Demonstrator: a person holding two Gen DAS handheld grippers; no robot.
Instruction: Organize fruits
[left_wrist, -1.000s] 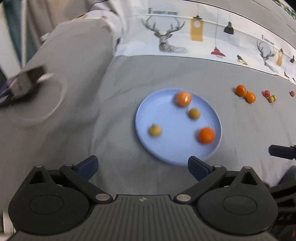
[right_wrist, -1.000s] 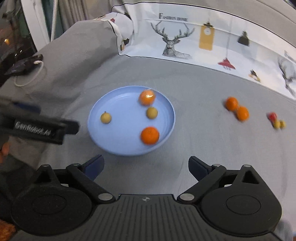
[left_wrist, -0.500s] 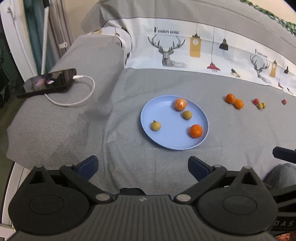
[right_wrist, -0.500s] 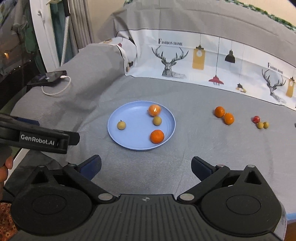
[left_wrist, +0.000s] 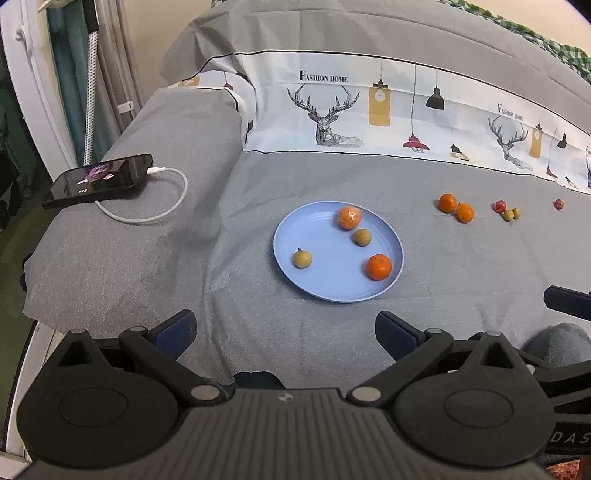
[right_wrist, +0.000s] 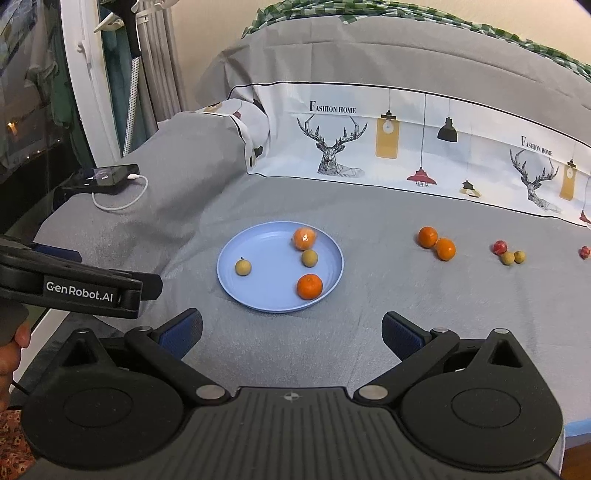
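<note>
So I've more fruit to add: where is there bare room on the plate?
The blue plate is bare across its left-front, between the lone longan and the front orange. The back-right is crowded: peeled orange beside another longan.

Around the blue plate (left_wrist: 295, 236) the grey sheet lies bare on the near and left sides, open to approach, while to its right two oranges (left_wrist: 456, 207) and small fruits (left_wrist: 511, 213) dot the way, and a phone (left_wrist: 99, 181) with its cable (left_wrist: 162, 206) sits far left.
</note>
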